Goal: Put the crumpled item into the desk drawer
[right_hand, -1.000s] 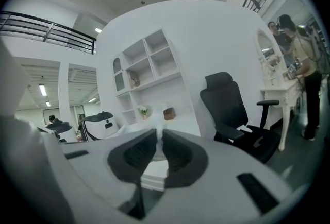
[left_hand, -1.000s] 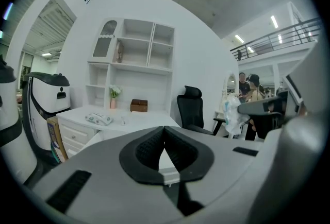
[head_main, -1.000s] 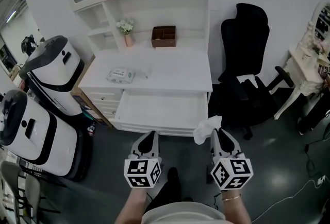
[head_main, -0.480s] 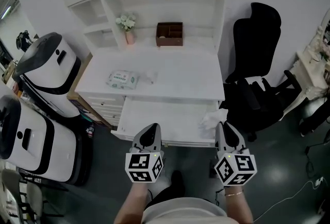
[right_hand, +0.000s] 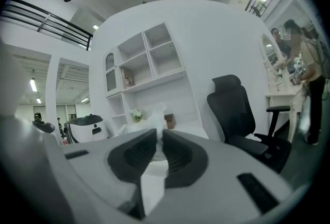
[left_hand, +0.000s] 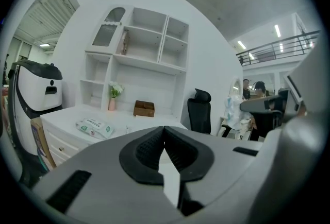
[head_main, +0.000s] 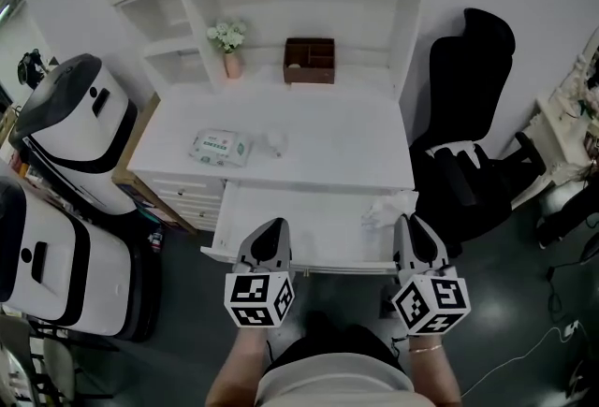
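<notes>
A crumpled white tissue hangs over the right end of the open desk drawer, pinched in my right gripper. In the right gripper view the tissue sticks up between the jaws of that gripper, which are shut on it. My left gripper hovers at the drawer's front edge, left of centre. Its jaws meet at the tips with nothing between them.
The white desk carries a wipes pack, a small flower vase and a brown wooden box. A black office chair stands right of the desk. Two white-and-black machines stand at the left.
Both grippers have moved forward towards the desk. The tissue, earlier in front of the drawer, now hangs over the drawer's right end. The left gripper stays shut.
</notes>
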### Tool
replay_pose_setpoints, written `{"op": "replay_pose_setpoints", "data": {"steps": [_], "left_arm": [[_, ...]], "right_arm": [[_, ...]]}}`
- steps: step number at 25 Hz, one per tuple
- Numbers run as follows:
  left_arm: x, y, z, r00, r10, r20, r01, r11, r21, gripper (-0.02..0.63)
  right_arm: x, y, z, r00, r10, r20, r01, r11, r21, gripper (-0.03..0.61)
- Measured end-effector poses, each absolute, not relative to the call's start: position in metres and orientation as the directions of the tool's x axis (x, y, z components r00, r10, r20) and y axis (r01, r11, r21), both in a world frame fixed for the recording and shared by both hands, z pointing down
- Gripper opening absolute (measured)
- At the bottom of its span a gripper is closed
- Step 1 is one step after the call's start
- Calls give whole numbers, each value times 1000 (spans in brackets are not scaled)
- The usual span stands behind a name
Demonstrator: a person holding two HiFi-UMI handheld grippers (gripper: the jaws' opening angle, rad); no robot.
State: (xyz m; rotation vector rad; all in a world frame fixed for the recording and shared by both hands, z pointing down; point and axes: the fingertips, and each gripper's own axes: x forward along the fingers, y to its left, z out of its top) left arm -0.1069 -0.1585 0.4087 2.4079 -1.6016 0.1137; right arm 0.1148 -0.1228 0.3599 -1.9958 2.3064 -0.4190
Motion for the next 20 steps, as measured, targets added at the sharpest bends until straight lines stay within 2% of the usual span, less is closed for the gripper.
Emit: {"op": "replay_pose_setpoints", "data": {"steps": [10, 20], "left_arm": [[-110, -171, 408, 380, -904, 195, -922, -355, 153, -6], [-116, -191, 407, 338, -920, 200, -939, -316, 136, -7]], "right_arm": [[117, -138, 357, -155, -983, 100, -957, 124, -264, 43], [107, -172, 361, -212, -973, 93, -942, 178, -286, 41]]}}
